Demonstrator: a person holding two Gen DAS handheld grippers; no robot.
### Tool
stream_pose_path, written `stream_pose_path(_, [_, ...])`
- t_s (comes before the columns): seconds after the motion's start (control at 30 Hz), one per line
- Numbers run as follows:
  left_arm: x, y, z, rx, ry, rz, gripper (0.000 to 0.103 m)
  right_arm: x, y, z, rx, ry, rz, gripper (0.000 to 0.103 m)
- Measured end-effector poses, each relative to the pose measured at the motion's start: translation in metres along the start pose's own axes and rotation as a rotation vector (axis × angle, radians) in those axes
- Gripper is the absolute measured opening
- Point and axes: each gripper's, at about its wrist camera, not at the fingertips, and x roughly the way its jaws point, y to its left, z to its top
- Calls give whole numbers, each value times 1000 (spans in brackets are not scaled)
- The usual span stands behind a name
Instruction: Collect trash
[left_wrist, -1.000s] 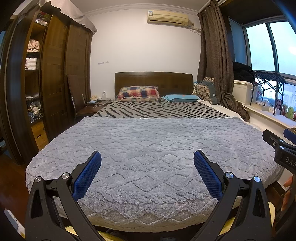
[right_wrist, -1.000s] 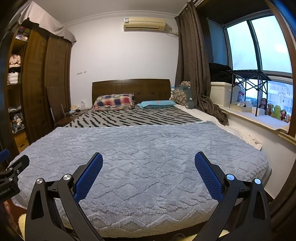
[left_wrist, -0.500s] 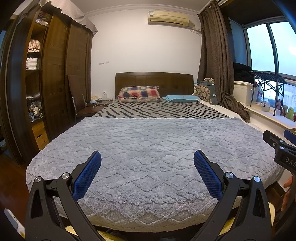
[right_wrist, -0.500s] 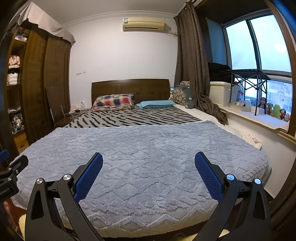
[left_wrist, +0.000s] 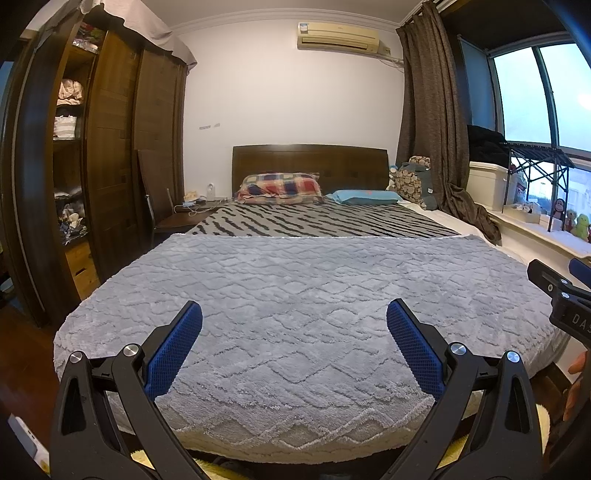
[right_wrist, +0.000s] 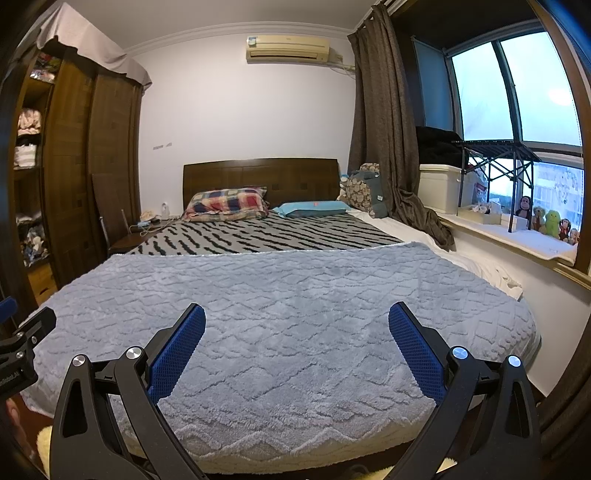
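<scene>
Trash: none identifiable in either wrist view; location cannot be told from these frames. Nothing resembling litter on grey textured plush blanket (left_wrist: 295, 314) covering near half of bed, nor on black-and-grey striped sheet (left_wrist: 325, 221) beyond it. Small clutter on dark wooden bedside chair (left_wrist: 181, 218), far left, too small to classify. Left gripper (left_wrist: 294, 325) held level over near edge of blanket, blue-padded fingers (left_wrist: 173, 350) spread wide apart, nothing between. Right gripper (right_wrist: 296, 326) likewise, blue pads (right_wrist: 415, 354) wide apart, empty, just right of left gripper; edge of each tool visible in other's view. Change against frames from half a second and one second back: almost none. Slight drift of viewpoint only; blanket, red-and-blue plaid pillow (left_wrist: 279, 187) and teal pillow (left_wrist: 364, 196) at dark wooden headboard (left_wrist: 310, 158) unmoved. Jaw spacing unchanged on both tools. Judged meaning: task at very start, no item yet picked, pause or survey phase. Probable next need: locate trash outside present field, perhaps floor at foot of bed or white window ledge (right_wrist: 517, 236), far right, where small boxes and plush toys sit. No bin or bag in view either, so drop-off point also unknown. Risk noted: deep blanket pile could hide small scraps or snag on pads during low pick.
</scene>
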Motion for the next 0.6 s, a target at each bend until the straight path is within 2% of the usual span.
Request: stream_pose_path(0.6, [4,0,0,-15,13,11,95,-1,-2,0,-1,6,-2,100])
